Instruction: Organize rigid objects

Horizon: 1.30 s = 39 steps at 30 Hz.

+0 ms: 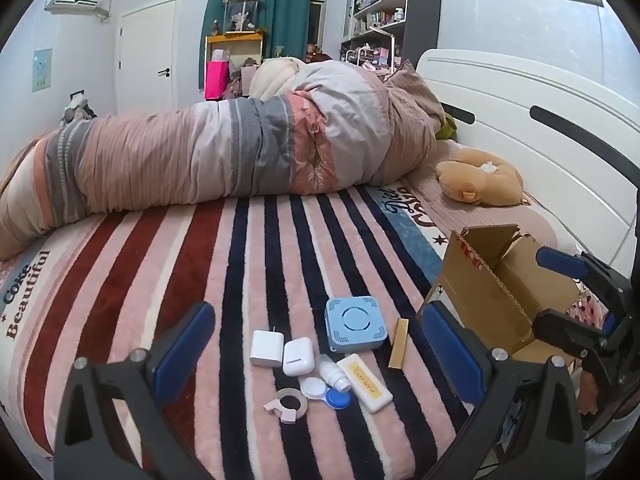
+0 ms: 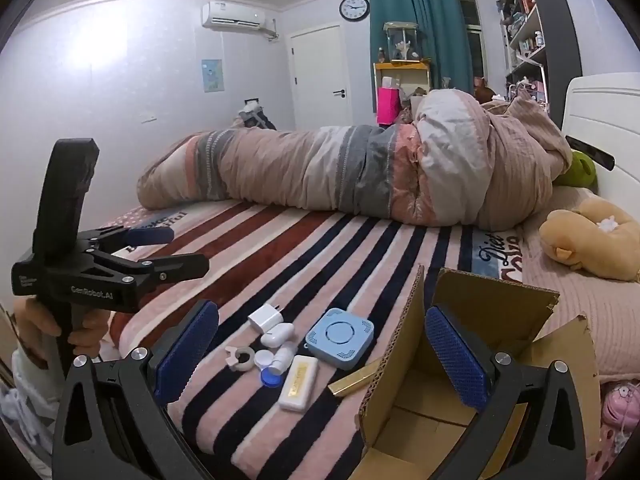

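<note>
Small rigid items lie clustered on the striped bed: a blue square box [image 1: 356,328] [image 2: 341,338], a white charger [image 1: 266,348] [image 2: 265,316], a white earbud case [image 1: 298,356] [image 2: 277,335], a small white bottle [image 1: 335,376], a blue-and-white lens case [image 1: 326,392] [image 2: 269,368], a tape ring [image 1: 288,404] [image 2: 242,358], a white flat case [image 1: 365,388] [image 2: 299,388] and a gold bar [image 1: 399,344] [image 2: 354,382]. My left gripper [image 1: 316,360] [image 2: 176,248] is open and empty above them. My right gripper [image 2: 322,356] [image 1: 560,292] is open and empty at the open cardboard box [image 1: 496,292] [image 2: 440,412].
A rolled duvet [image 1: 220,160] lies across the far side of the bed. A tan plush toy [image 1: 480,182] [image 2: 592,240] sits by the white headboard [image 1: 540,132]. A pink item [image 2: 620,404] lies right of the box.
</note>
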Each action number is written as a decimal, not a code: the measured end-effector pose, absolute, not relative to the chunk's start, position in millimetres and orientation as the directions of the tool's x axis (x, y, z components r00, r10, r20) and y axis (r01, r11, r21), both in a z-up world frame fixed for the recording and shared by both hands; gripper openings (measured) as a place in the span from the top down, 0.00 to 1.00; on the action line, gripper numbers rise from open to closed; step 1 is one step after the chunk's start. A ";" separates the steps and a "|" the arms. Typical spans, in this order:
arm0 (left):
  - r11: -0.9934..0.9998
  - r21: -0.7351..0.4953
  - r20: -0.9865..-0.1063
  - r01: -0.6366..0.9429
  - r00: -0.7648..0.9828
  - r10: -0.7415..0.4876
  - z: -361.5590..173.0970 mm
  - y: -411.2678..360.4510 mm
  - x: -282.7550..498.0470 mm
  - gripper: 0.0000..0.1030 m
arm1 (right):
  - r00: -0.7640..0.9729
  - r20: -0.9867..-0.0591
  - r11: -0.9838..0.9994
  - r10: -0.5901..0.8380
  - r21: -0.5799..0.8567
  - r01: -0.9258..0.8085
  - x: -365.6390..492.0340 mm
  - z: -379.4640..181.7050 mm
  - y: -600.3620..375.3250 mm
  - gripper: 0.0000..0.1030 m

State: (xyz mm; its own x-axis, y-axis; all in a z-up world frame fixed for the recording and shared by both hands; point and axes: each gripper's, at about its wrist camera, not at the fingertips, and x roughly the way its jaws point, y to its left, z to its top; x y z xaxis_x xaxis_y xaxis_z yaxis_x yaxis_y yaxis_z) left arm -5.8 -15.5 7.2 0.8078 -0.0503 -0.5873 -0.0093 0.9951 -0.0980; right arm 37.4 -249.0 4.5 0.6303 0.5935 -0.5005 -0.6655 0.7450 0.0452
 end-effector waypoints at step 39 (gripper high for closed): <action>0.996 -0.091 -0.577 -0.025 0.816 -0.032 11.5 -7.7 -12.6 0.00 | 0.597 -0.486 0.722 0.638 0.107 -0.683 34.5 2.3 -246.9 0.00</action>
